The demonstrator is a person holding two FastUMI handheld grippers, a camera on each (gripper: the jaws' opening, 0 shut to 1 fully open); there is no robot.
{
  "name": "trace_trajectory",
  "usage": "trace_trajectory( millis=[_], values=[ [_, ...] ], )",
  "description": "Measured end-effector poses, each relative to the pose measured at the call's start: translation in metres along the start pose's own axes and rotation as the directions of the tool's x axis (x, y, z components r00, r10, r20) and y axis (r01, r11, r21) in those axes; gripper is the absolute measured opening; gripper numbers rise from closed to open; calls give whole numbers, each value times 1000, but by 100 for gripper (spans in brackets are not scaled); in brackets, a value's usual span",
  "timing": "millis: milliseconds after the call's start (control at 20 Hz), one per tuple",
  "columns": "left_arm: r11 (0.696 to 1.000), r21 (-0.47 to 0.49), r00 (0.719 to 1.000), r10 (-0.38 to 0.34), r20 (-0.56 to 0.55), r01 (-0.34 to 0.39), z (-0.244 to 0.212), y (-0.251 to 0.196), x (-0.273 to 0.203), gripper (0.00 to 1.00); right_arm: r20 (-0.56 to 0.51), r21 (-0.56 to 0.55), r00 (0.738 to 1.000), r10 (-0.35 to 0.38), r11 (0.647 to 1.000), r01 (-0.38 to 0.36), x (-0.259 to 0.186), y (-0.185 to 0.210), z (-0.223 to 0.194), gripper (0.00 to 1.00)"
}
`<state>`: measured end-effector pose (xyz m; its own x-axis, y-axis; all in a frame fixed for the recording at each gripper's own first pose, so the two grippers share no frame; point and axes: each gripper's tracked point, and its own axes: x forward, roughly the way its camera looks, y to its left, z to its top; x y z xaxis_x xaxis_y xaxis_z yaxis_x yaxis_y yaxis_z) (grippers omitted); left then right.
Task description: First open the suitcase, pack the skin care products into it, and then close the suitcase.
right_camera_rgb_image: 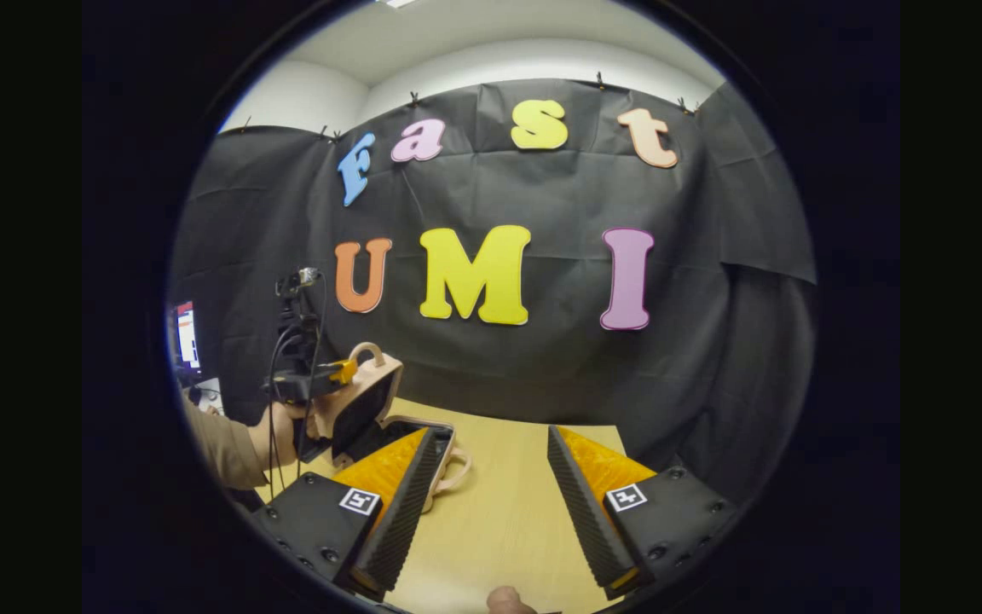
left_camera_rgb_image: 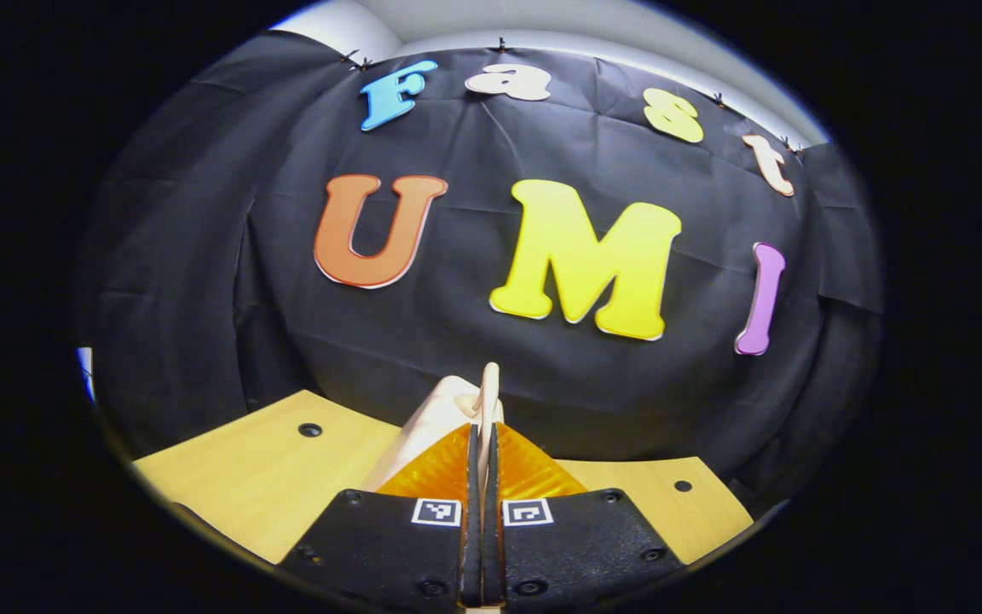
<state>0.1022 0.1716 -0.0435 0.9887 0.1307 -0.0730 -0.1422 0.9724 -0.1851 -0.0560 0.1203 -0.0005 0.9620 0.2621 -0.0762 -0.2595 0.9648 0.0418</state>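
Observation:
A small beige suitcase stands at the table's left, its lid raised about halfway over the base. In the right gripper view a hand holds my left gripper, which is shut on the lid's loop handle. In the left gripper view that handle sticks up between the closed fingers of my left gripper, with the lid just behind. My right gripper hangs open over bare table, right of the suitcase, nothing between its fingers.
The wooden table has screw holes near its back edge. A monitor glows at the far left. A small pinkish rounded thing shows at the bottom edge; what it is I cannot tell.

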Motion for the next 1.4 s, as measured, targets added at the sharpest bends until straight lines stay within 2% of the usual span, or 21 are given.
trace_trajectory(
  millis=[100, 250, 500, 700, 1000, 1200, 1250, 1300, 1350, 1400],
  values=[
    [998, 47, 999, -40, -30, 41, -18, -25, 4, 4, -6, 1, 1000, -8, 1000, 8, -1, -4, -3, 78],
    [994, 31, 989, -102, -103, 105, -50, -57, 5, 4, -15, 2, 999, -28, 1000, 28, -5, -15, -10, 78],
    [983, 85, 964, -140, -227, 163, -104, -98, 12, 5, -55, 38, 996, -71, 997, 74, -8, -44, -30, 78],
    [975, 147, 942, -115, -315, 168, -151, -120, 16, 5, -93, 58, 991, -97, 993, 102, -12, -70, -51, 78],
    [960, 242, 911, -33, -411, 143, -201, -128, 16, 7, -139, 78, 983, -117, 989, 129, -27, -110, -79, 77],
    [955, 267, 912, -5, -410, 126, -205, -136, 12, 20, -146, 80, 984, -100, 991, 112, -29, -125, -87, 77],
    [963, 233, 907, -27, -420, 136, -204, -141, 9, 24, -145, 81, 985, -89, 992, 102, -30, -126, -88, 78],
    [969, 210, 915, -36, -403, 131, -197, -145, 7, 22, -142, 82, 987, -77, 993, 89, -30, -125, -89, 77],
    [973, 194, 922, -45, -384, 128, -185, -147, 5, 49, -138, 80, 988, -65, 994, 77, -30, -125, -88, 77],
    [976, 185, 931, -42, -362, 116, -172, -147, -3, 52, -130, 78, 990, -56, 995, 66, -30, -125, -86, 77]
  ],
)
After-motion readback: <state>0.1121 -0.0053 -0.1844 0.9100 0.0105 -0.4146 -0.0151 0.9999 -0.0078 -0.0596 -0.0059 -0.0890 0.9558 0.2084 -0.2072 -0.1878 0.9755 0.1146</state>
